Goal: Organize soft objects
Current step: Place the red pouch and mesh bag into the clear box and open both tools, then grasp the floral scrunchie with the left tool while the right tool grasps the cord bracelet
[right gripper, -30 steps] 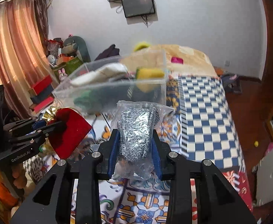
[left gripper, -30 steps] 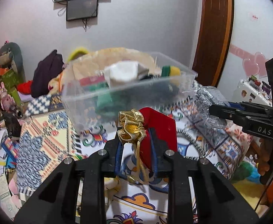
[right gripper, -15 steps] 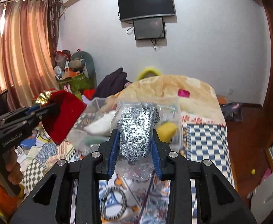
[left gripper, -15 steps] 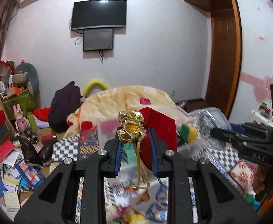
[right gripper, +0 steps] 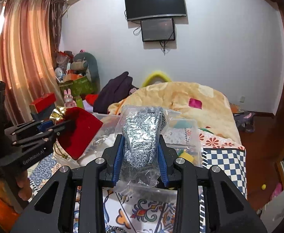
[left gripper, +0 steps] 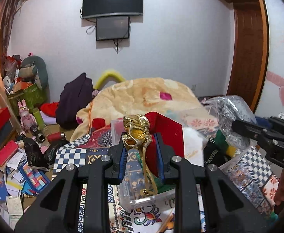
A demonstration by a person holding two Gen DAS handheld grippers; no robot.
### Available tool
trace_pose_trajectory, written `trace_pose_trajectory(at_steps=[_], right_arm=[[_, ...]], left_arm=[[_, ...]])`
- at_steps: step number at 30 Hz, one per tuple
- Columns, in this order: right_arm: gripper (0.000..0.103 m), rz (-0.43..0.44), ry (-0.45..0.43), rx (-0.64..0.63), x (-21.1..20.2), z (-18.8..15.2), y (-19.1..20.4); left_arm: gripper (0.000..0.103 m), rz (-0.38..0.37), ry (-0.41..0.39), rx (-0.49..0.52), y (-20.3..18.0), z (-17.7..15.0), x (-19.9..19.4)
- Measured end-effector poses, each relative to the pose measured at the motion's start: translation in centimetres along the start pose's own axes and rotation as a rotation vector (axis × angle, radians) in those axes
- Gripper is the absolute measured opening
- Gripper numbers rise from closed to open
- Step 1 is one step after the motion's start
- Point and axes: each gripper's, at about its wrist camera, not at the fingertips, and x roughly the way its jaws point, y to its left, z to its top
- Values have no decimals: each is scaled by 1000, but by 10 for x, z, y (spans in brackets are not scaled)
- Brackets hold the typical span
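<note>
My left tool (left gripper: 142,151) grips a red pouch (left gripper: 167,134); my right tool (right gripper: 141,155) grips a bagged grey cloth (right gripper: 142,136), both above the clear box (left gripper: 142,190).

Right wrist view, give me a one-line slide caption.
Right gripper clamps a bagged grey knit item above the clear storage bin; left gripper holds a red pouch.

The left gripper (left gripper: 142,151) pinches a red pouch (left gripper: 167,134) by its gold neck above a clear bin (left gripper: 151,196), with the right gripper (left gripper: 239,125) holding a bagged grey item (left gripper: 231,108) alongside.
</note>
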Motion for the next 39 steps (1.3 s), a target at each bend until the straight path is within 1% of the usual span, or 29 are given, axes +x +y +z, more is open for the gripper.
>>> trace_pose_trajectory(at_steps=[6,10,14,15,16,17,18,19,20,22,27,29,31,32,35,37,38,39], right_arm=[[30,1,86,-14,28,-10,2],[30,-14,120,-25,38,-15,4],[31,-30,132,-47,40,-17,6],[32,-37,134,-53,39,-17,7],[34,-41,138,-58,39,-16,6],[39,-43,142,-61,37,-16,7],[43,-44,142,-62,37,-16,7],[53,-48,133,-64,34,-15,7],[60,-51,121,-66,31,-14,7],[63,-53,93,-72,23,-11,8],[65,-29,51,-68,3,-4,7],[68,-26,28,-70,-6,-2,8],[74,-21,6,-76,-17,-2,10],[75,-22,-8,-79,-22,-2,11],[77,-25,-30,-85,-33,-7,12],[79,-17,-27,-74,-38,-13,12],[79,-16,-20,-72,-39,-16,11],[79,-15,-15,-71,-40,-19,11]], left_arm=[[25,16,58,26,-1,-11,21],[25,24,87,49,-6,-16,29],[26,22,92,72,-13,-19,30],[28,23,91,79,-14,-19,29],[30,20,90,84,-16,-19,28],[32,16,89,85,-17,-19,27],[37,14,89,86,-18,-19,27],[40,15,86,86,-18,-19,25],[40,14,85,87,-18,-19,24],[40,3,88,78,-16,-18,21],[41,-46,76,35,-7,-13,4],[44,-64,58,28,-5,-12,-7],[50,-77,39,27,-4,-12,-18],[52,-79,29,29,-3,-12,-25],[57,-81,7,35,-3,-15,-42],[67,-79,-5,39,-3,-19,-53],[70,-73,-10,42,-3,-22,-57],[76,-69,-12,48,-4,-25,-61]])
